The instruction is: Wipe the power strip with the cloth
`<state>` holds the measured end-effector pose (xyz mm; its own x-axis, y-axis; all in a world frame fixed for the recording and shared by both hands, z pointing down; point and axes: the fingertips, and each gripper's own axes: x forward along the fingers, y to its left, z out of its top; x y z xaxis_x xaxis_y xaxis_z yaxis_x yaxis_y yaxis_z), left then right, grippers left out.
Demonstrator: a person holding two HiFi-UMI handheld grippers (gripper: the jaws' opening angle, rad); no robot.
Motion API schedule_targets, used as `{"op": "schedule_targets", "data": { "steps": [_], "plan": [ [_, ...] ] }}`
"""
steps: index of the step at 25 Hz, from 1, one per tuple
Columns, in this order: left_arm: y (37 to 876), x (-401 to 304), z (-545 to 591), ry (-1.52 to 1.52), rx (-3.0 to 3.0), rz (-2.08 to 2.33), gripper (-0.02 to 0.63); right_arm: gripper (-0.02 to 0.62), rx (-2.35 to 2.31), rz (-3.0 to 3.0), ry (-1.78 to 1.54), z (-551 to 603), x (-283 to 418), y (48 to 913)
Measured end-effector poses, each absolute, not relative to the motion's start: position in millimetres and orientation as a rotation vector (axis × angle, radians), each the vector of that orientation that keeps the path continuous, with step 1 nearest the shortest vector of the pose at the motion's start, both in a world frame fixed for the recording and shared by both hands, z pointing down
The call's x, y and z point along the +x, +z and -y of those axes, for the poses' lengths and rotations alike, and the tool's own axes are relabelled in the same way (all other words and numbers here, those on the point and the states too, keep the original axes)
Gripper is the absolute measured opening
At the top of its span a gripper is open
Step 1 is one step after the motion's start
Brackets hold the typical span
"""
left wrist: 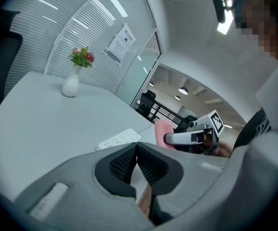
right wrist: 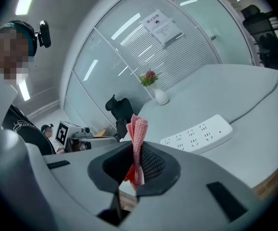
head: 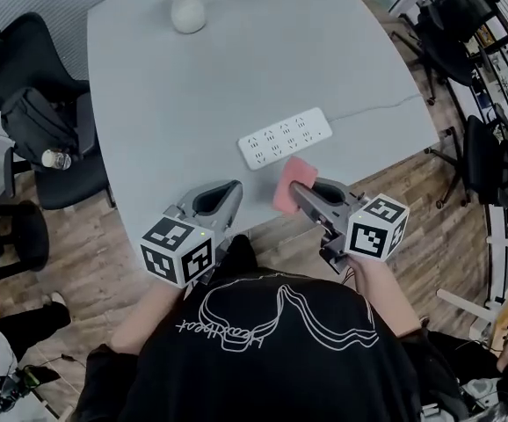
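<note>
Here the right hand-held gripper point(right wrist: 138, 160) clamps the seemingly folded cloth point(right wrist: 139, 129).

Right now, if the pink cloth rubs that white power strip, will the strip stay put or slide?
It would probably slide: the power strip lies flat on a smooth table. It looks rigid, so it shouldn't bend. Its cord may tug one end, making it pivot.

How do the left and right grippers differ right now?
The right gripper is shut on the pink cloth; the left gripper is shut on nothing. The right gripper sits nearer the power strip than the left gripper. Both hover at the near edge of the table.
</note>
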<state>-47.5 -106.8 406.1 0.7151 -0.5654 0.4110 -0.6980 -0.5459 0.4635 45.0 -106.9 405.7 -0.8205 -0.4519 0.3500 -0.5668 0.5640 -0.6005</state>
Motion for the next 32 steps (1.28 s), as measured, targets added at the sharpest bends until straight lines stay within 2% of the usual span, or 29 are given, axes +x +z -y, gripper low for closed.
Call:
{"op": "schedule_targets", "data": {
  "steps": [8,16,32],
  "plan": [
    [421,-82,141,0.283,2.246,1.007,0.014,0.038,0.707,2.58,1.027,146,6,426],
    [445,-89,147,0.281,2.133,1.076,0.014,0.038,0.542,2.549,0.936,160,-15,443],
    [482,-81,169,0.287,1.959,1.246,0.014,0.038,0.349,2.432,0.969,203,-7,502]
  ]
}}
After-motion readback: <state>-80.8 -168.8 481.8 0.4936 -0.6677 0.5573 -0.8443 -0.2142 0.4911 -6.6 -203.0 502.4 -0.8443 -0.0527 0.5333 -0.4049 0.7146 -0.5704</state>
